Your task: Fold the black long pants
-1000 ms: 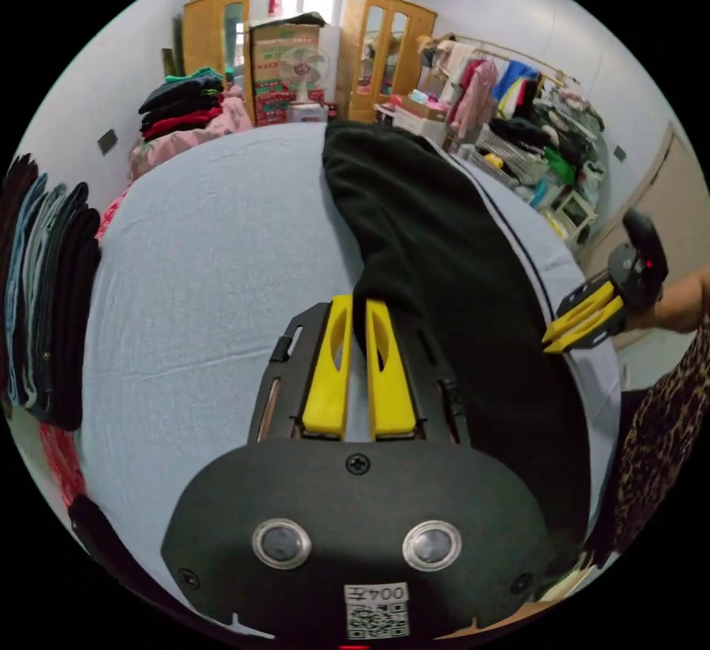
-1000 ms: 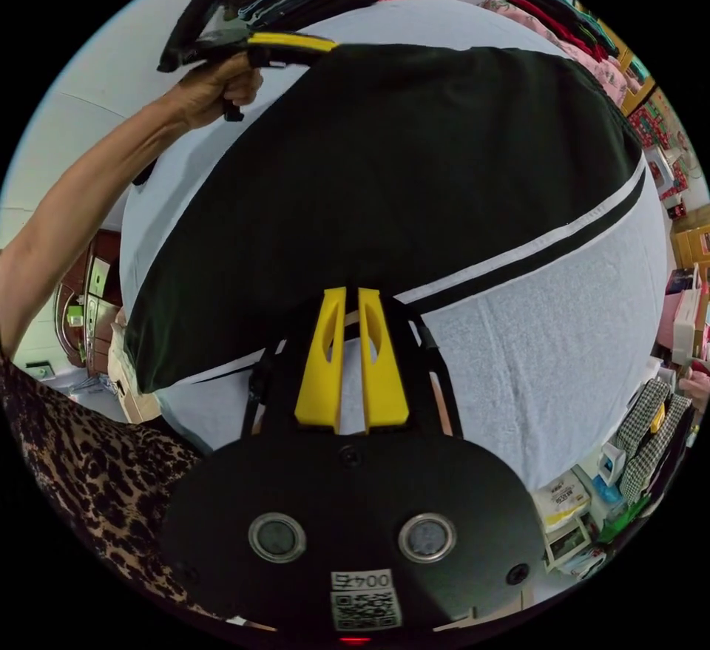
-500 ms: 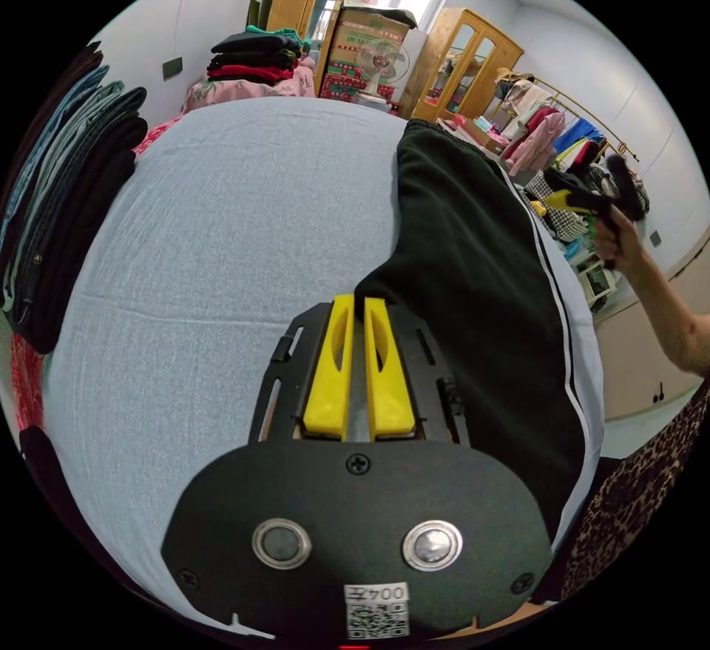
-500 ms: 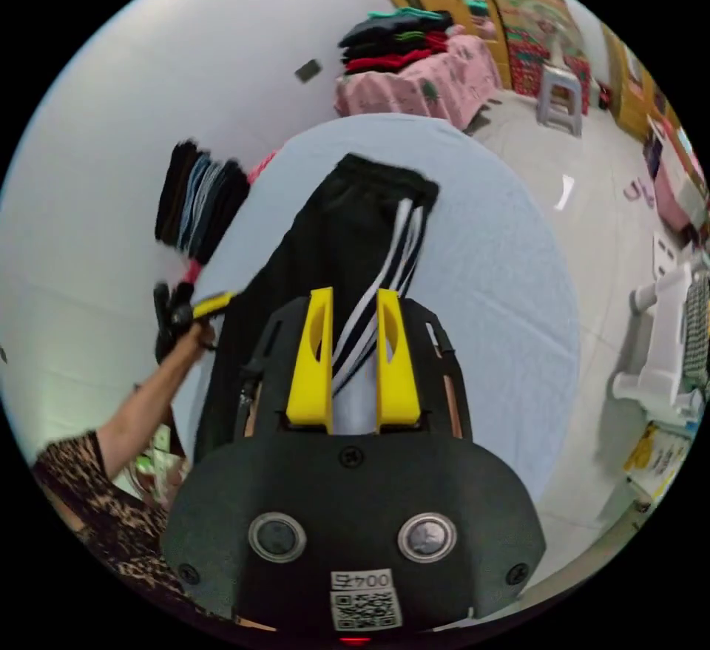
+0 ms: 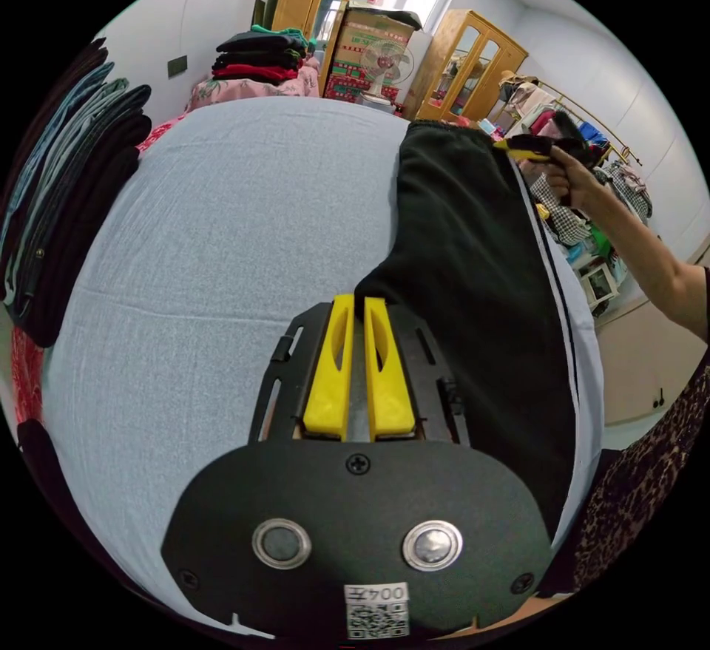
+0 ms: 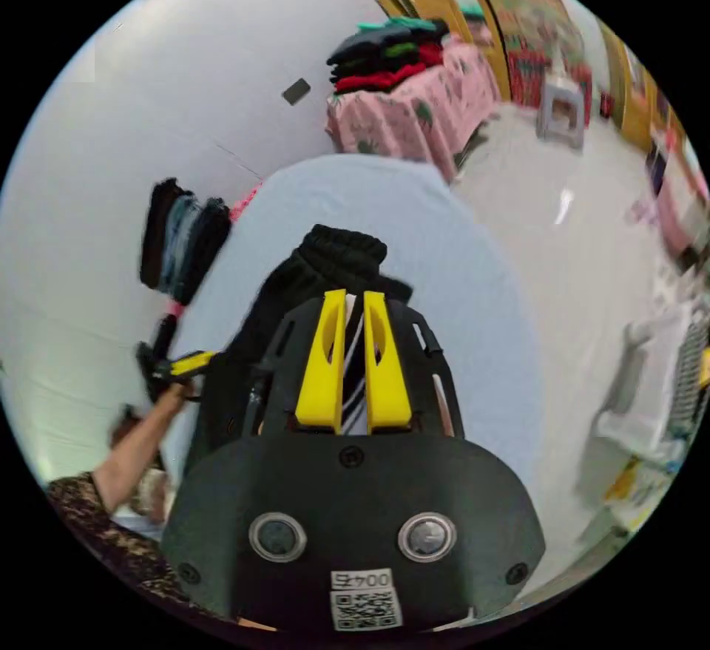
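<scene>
Left gripper (image 5: 357, 310): jaws nearly closed, pinching the soft matte black pants (image 5: 473, 265). Right gripper (image 6: 353, 302): jaws narrow around the white-striped edge; contact unclear.

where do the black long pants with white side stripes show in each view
Left gripper view: black long pants run from centre toward upper right on the pale blue sheet.
Right gripper view: pants at centre, above the yellow jaws.
Shared landmark: folded clothes stack on pink cloth.
</scene>
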{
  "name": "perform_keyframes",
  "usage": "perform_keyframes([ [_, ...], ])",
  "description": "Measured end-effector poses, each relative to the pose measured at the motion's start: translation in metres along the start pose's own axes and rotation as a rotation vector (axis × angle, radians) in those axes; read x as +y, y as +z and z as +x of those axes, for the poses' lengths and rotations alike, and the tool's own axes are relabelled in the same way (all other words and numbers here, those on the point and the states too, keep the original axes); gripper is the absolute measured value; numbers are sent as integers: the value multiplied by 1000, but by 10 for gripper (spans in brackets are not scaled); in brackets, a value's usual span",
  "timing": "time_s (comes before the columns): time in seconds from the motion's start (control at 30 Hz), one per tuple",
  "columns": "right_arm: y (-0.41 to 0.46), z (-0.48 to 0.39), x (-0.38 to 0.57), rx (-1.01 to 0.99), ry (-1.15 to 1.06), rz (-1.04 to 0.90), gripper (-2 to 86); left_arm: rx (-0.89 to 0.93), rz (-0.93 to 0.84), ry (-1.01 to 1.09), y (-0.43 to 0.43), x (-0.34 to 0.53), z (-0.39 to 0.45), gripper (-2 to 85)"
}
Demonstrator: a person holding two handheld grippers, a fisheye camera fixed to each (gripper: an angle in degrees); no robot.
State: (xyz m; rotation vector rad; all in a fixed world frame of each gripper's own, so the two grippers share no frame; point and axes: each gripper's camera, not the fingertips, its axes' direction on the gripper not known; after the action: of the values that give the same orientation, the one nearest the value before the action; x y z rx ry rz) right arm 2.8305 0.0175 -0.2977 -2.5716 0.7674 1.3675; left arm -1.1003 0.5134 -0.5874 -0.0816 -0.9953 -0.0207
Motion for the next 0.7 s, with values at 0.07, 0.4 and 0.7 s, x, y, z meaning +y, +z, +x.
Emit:
perform_keyframes([
  [0.07, -3, -20, -3, 222, -118, 30, 51, 0, 0, 0, -5, 2, 0, 22],
  [0.4, 47, 29, 3, 171, -62, -91, 104, 68, -5, -32, -25, 10, -9, 25],
  [0.7, 45, -128, 118, 154, -394, -116, 135, 195, 5, -100, -48, 22, -21, 39],
])
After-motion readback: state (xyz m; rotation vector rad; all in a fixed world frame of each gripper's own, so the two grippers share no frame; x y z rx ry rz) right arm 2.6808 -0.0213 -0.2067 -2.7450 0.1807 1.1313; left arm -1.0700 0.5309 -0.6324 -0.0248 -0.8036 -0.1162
